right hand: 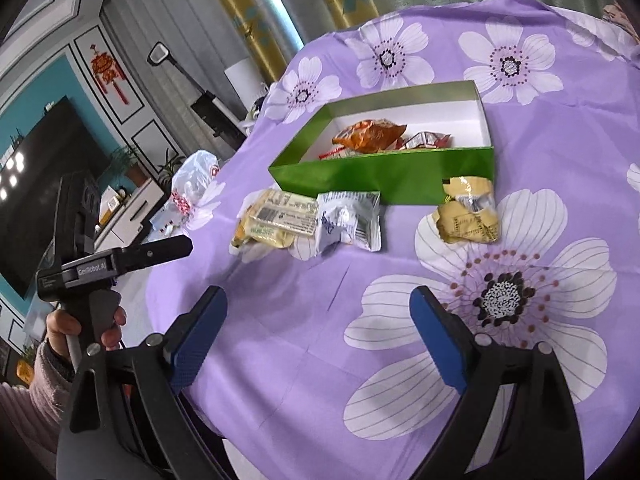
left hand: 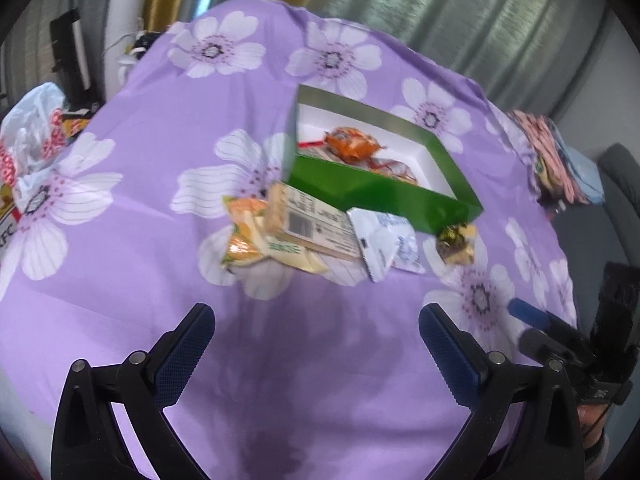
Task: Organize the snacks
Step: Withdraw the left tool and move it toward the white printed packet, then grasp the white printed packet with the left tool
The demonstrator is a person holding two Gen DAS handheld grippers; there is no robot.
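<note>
Snacks (left hand: 304, 232) lie loose beside the green box (right hand: 384, 178) while left gripper (left hand: 316, 344) and right gripper (right hand: 318, 328) hover wide open, empty.

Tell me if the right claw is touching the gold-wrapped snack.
Apart. The right wrist view shows the open right claw with bare purple cloth between it and the gold-wrapped snack.

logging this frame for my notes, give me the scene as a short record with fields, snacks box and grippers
surface: purple floral cloth
container: green box, open, white inside
in box: orange packet, at least one red-and-white packet
outside, by box front wall: yellow packets, white packet, gold packet
left gripper: open, holding nothing
right gripper: open, holding nothing
</note>
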